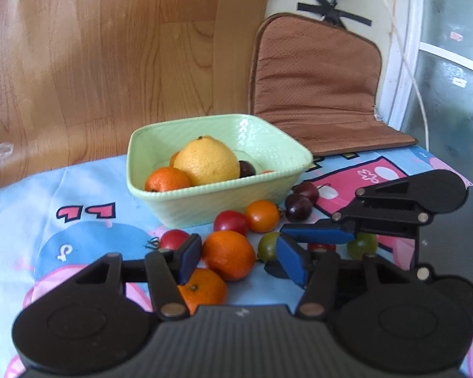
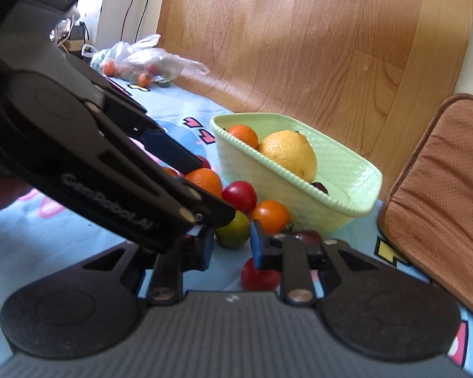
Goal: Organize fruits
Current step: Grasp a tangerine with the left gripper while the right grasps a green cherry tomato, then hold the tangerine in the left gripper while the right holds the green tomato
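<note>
A pale green basket [image 1: 224,198] holds a big yellow citrus [image 1: 206,160], a mandarin [image 1: 167,179] and a dark plum [image 1: 247,168]. Loose fruit lies in front of it: a mandarin [image 1: 228,253], another mandarin [image 1: 203,289], red tomatoes [image 1: 230,222], an orange tomato [image 1: 262,215], green tomatoes [image 1: 268,245] and dark plums [image 1: 298,208]. My left gripper [image 1: 239,260] is open with its pads either side of the mandarin. My right gripper [image 2: 230,245] is open low over the cloth, a green tomato [image 2: 233,230] just ahead and a red tomato [image 2: 257,275] under its right finger.
A brown leather cushion [image 1: 318,82] leans at the back right against the wall. A wooden panel [image 1: 110,47] stands behind the basket. A plastic bag with more fruit [image 2: 138,63] lies at the far left of the cartoon tablecloth [image 1: 78,189].
</note>
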